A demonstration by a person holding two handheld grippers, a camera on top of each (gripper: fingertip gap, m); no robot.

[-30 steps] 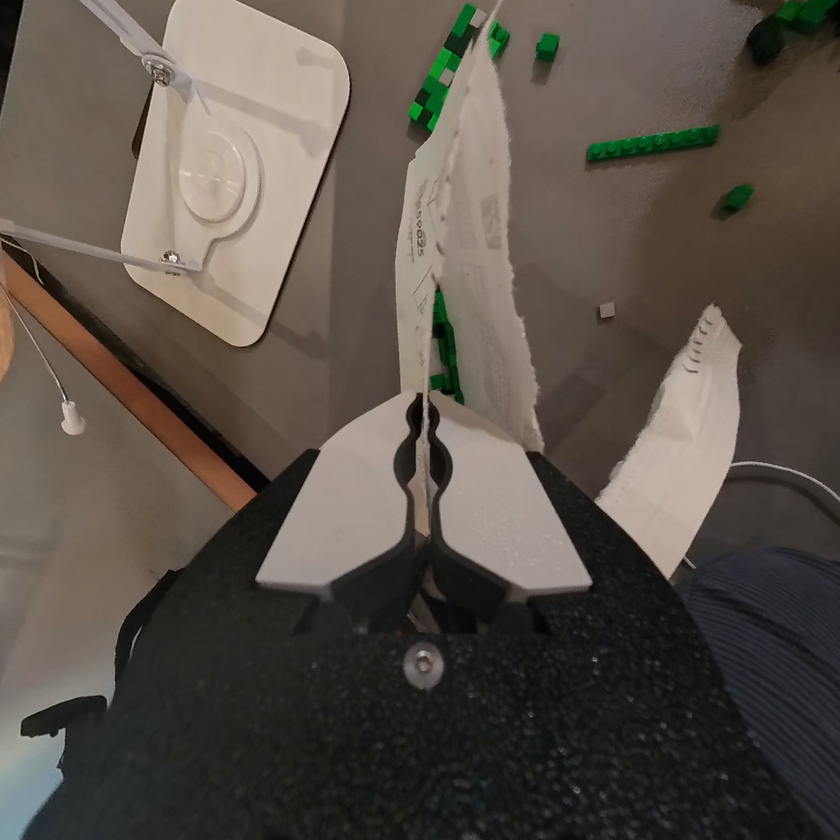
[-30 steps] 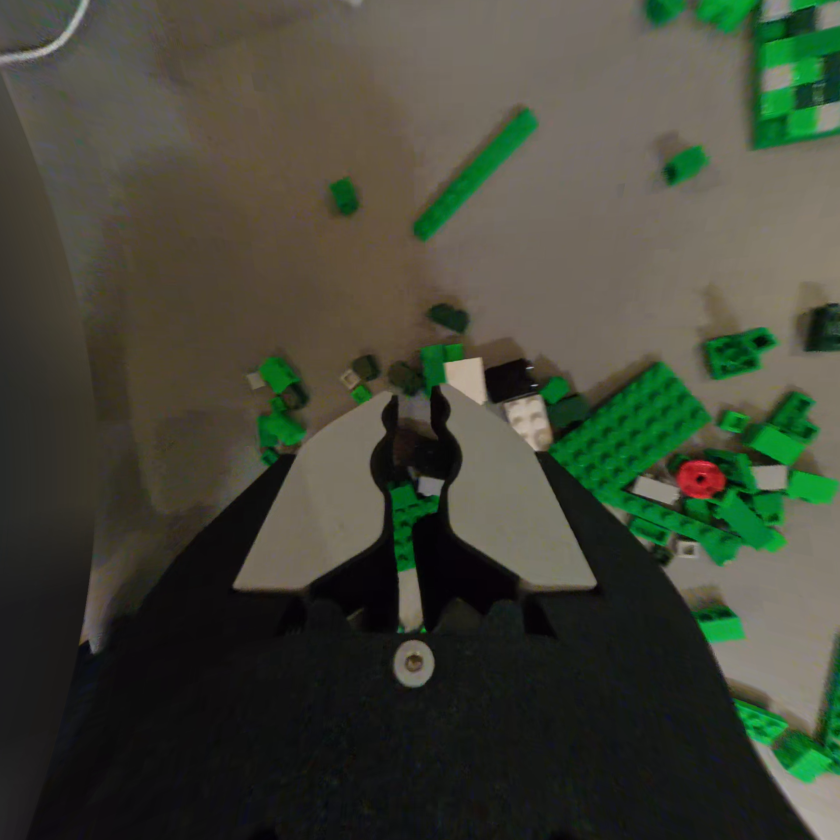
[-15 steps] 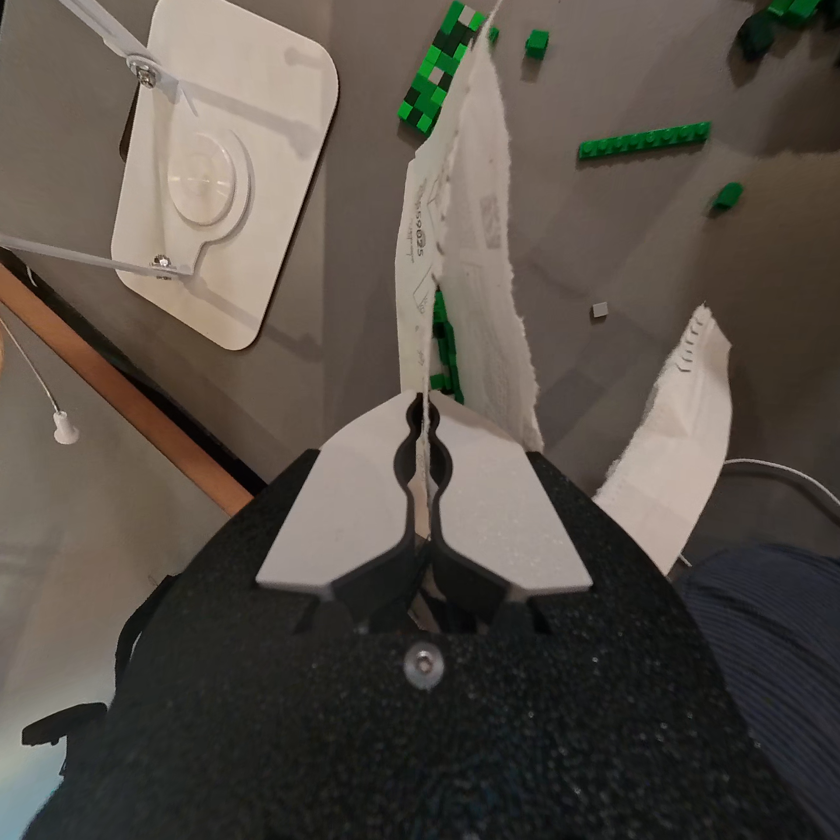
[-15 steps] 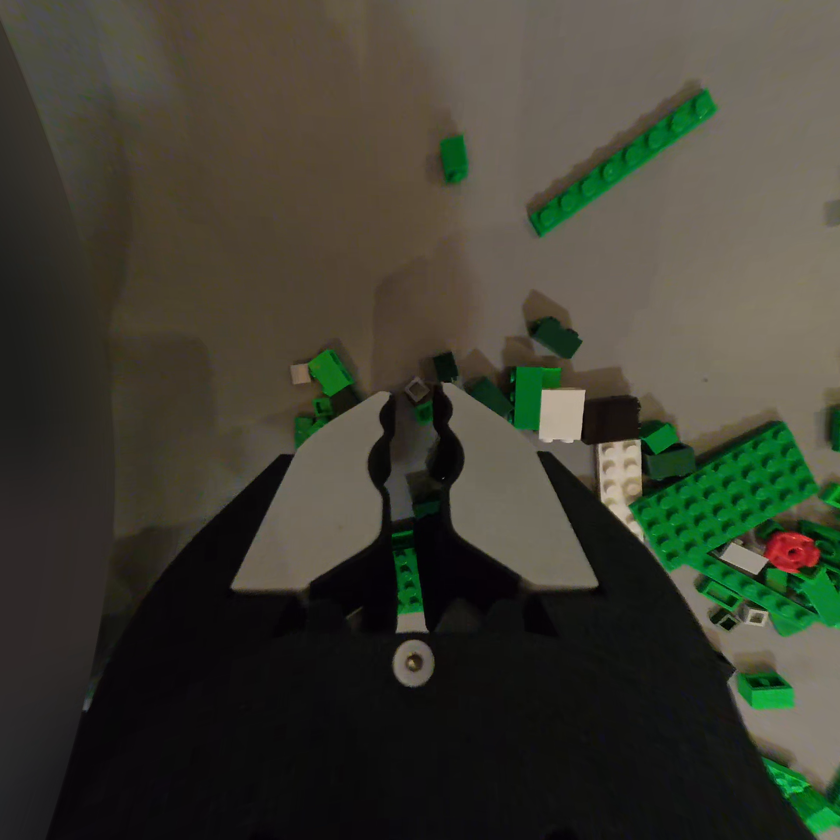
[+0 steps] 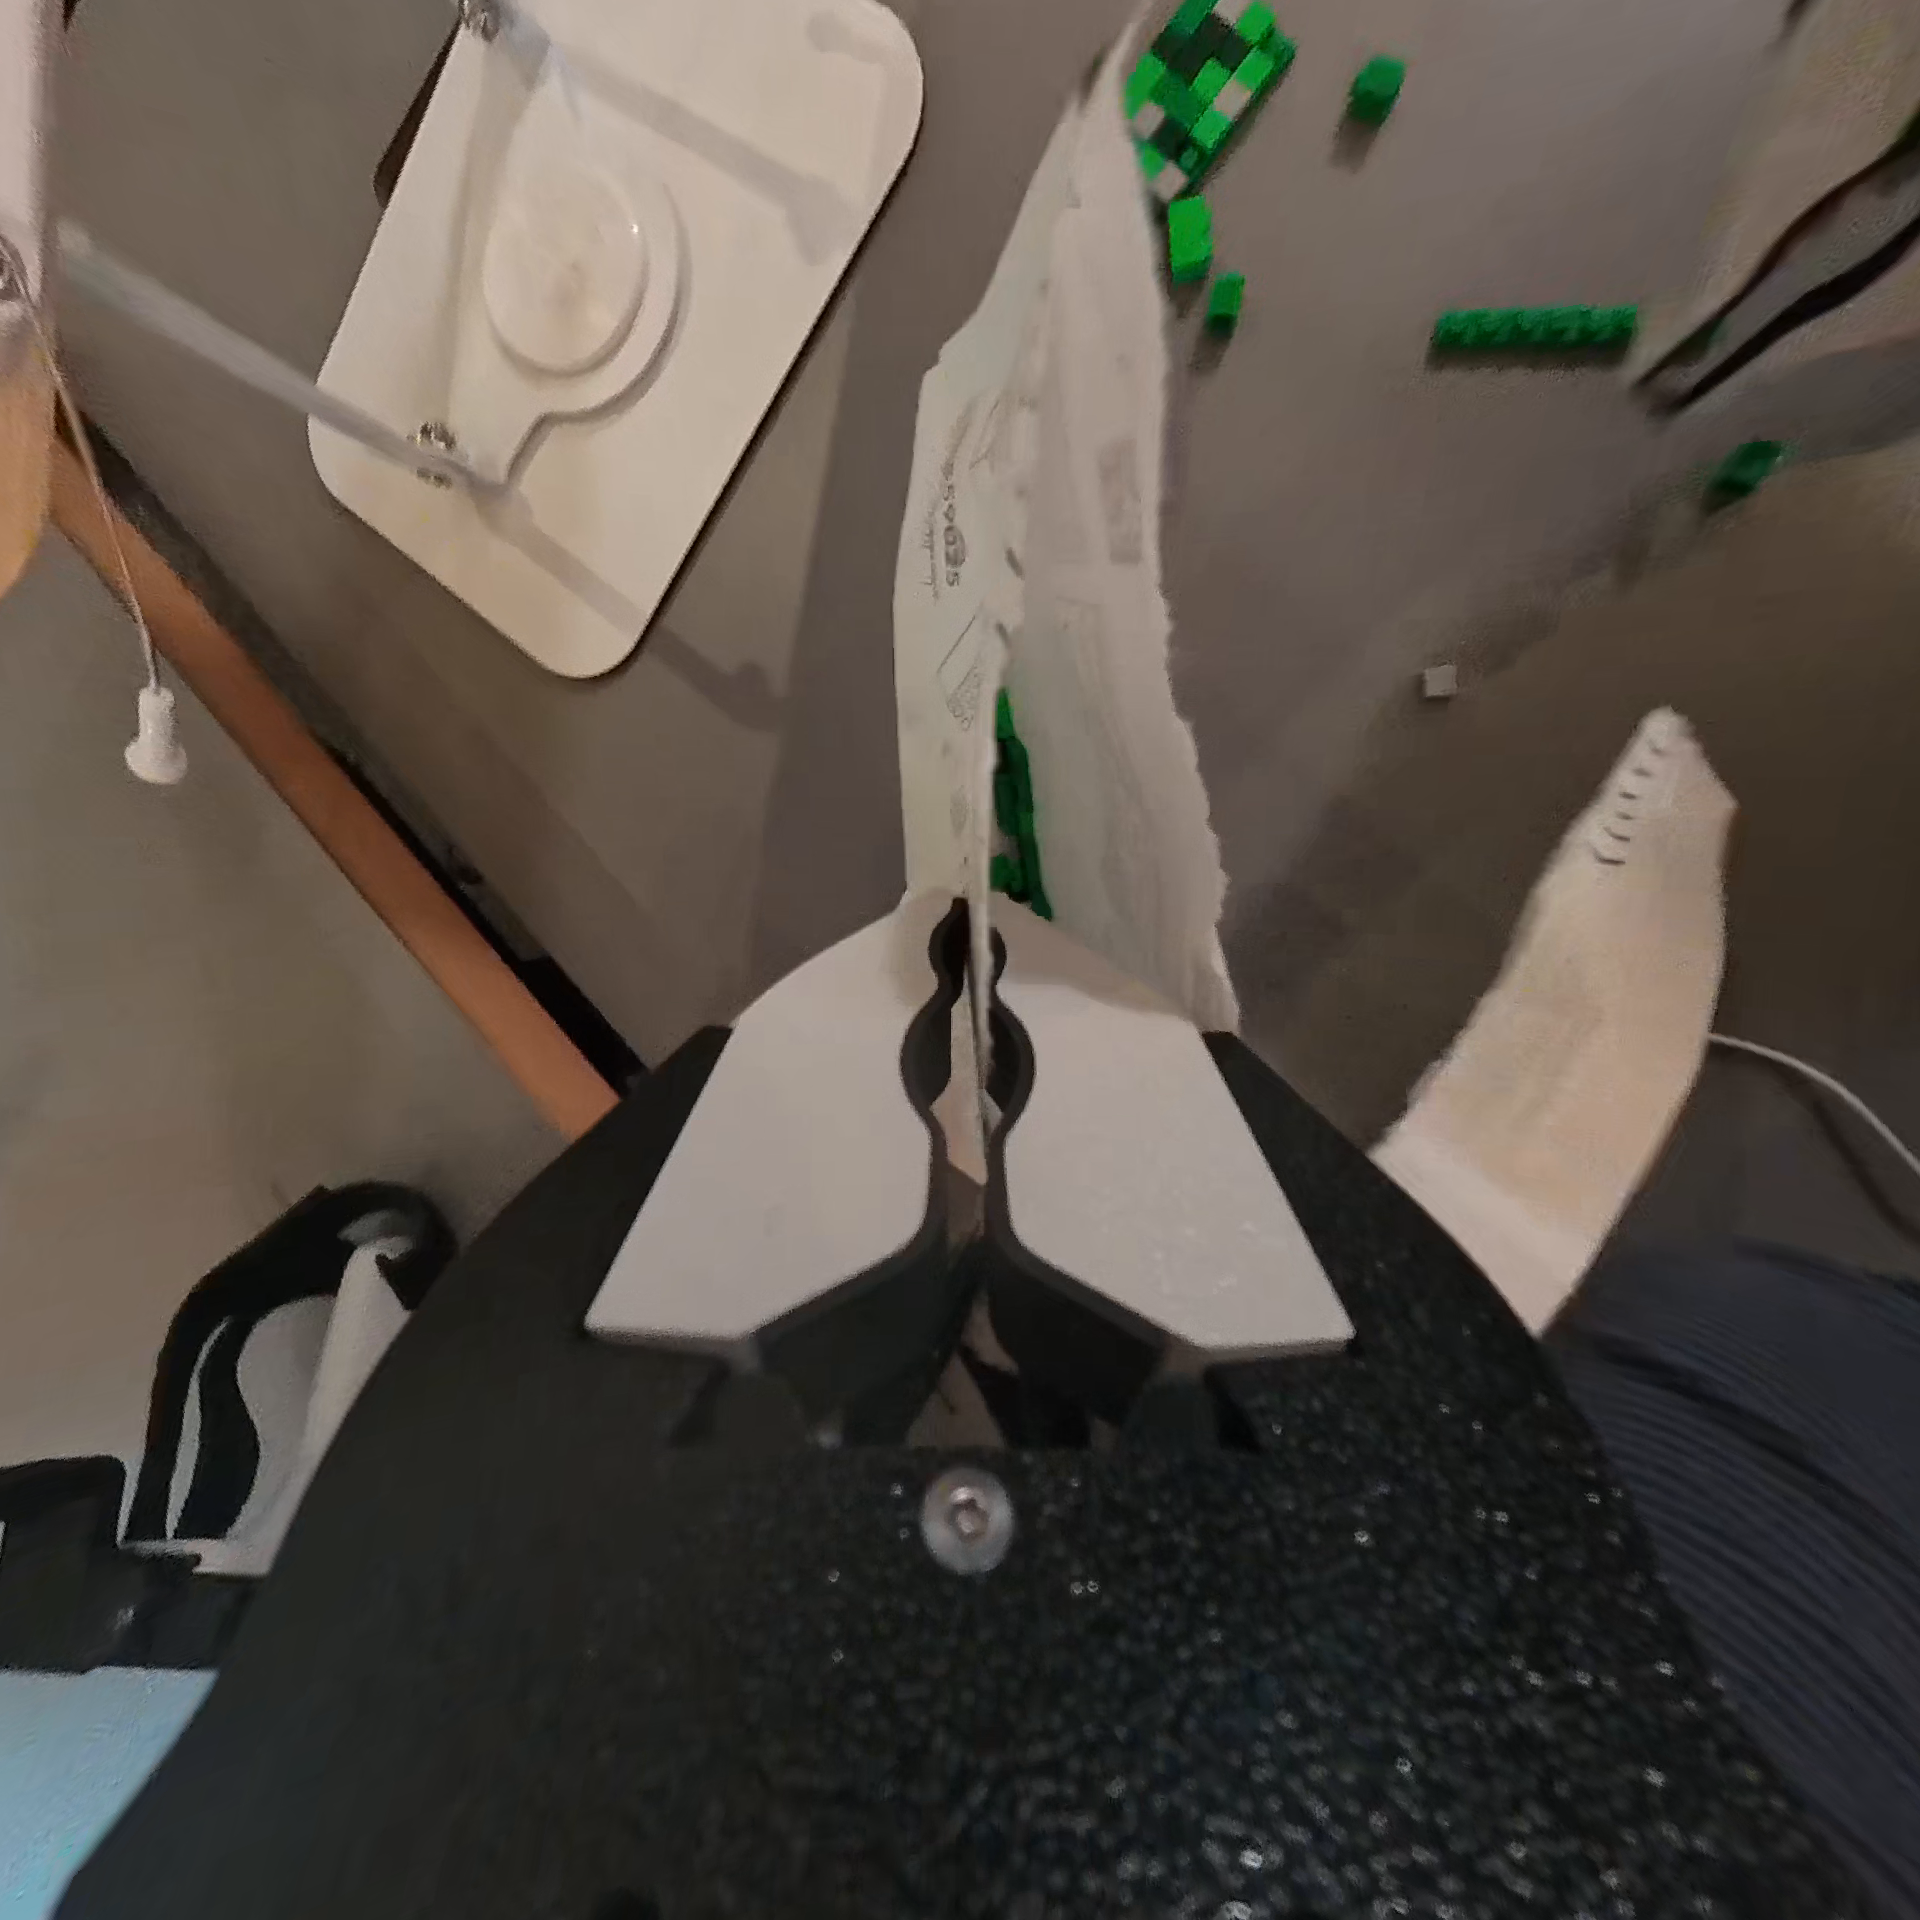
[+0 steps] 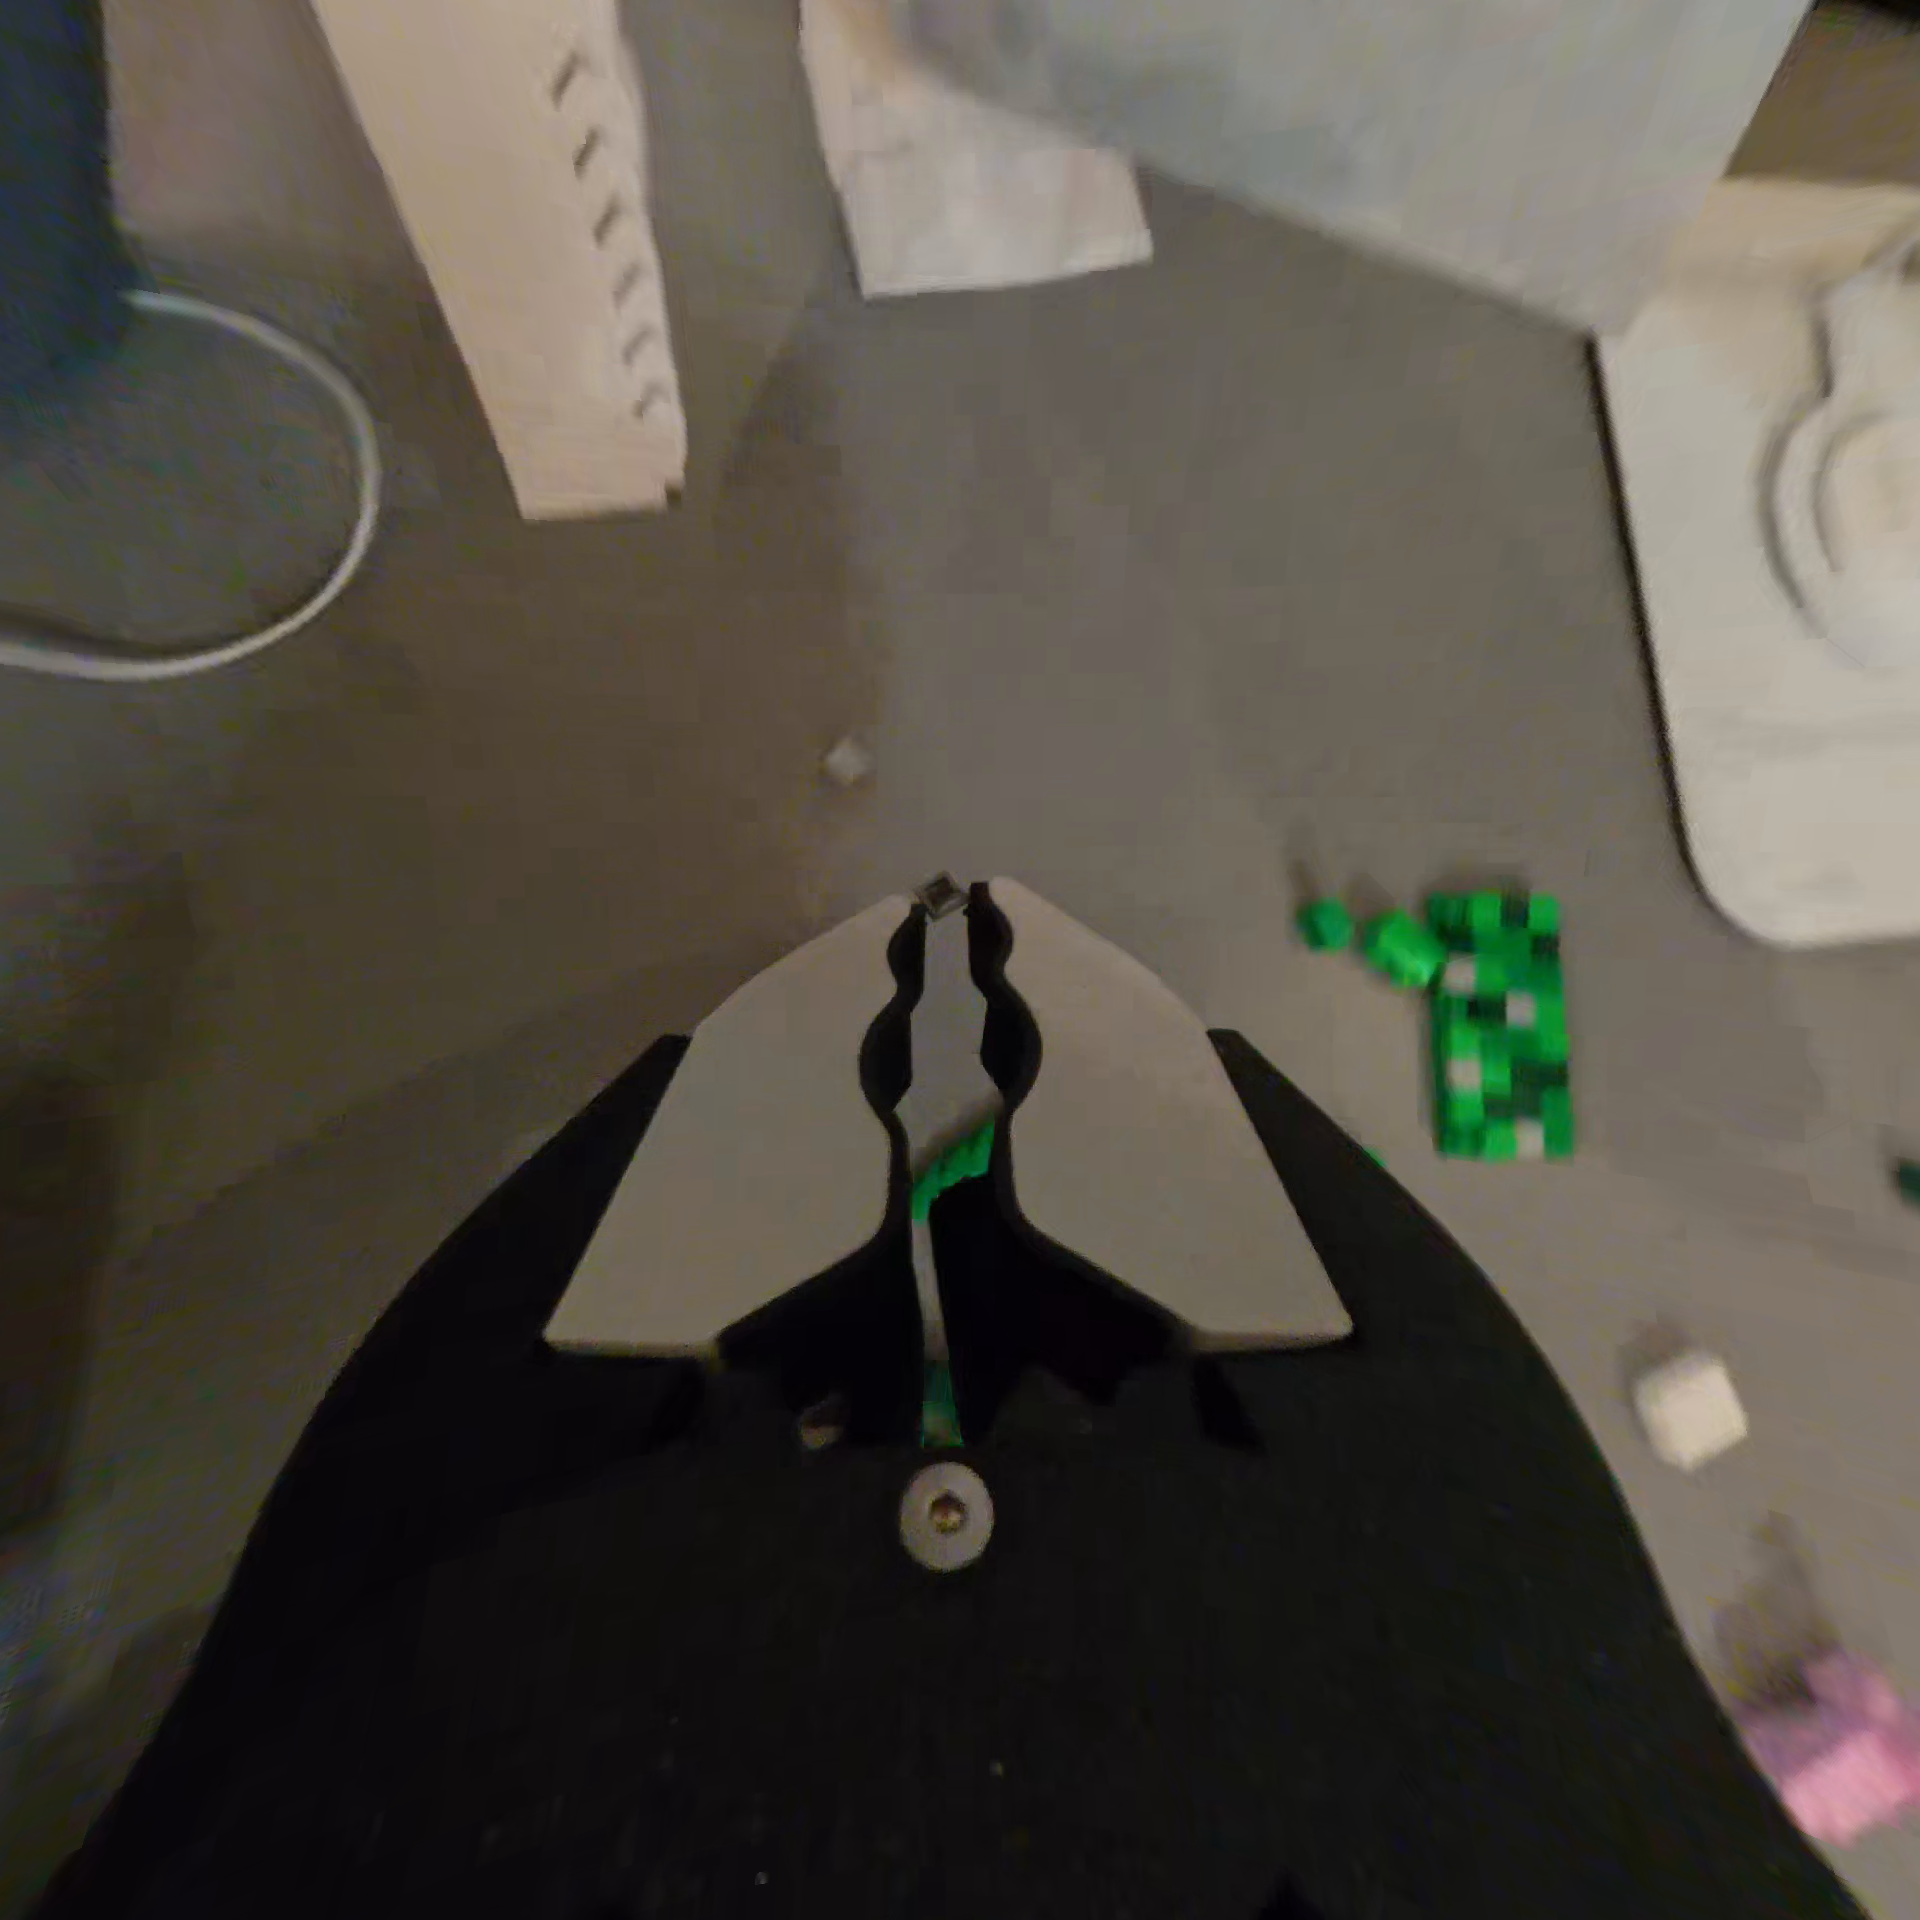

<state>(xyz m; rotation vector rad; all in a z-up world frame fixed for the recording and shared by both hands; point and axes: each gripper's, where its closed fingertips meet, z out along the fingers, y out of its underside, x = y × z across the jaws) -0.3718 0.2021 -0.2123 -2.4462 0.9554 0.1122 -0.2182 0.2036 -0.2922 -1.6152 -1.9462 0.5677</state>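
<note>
Swung away from the brick pile, the right tongs [image 6: 943,902] now pinch a tiny grey square stud [image 6: 938,894] above bare grey desk [image 6: 1143,623]; left tongs [image 5: 971,930] stay clamped on torn white printed paper bag [image 5: 1049,582], nearby a green checkered brick plate [image 6: 1496,1023].

A grey tabletop [image 6: 1143,582] carries a white stand base [image 5: 613,312], a green and white brick panel [image 6: 1496,1029], a long green strip [image 5: 1532,330], loose green bricks [image 6: 1325,923], a white cube [image 6: 1688,1408], a small grey stud [image 6: 845,762] and a white cable [image 6: 312,582].
</note>
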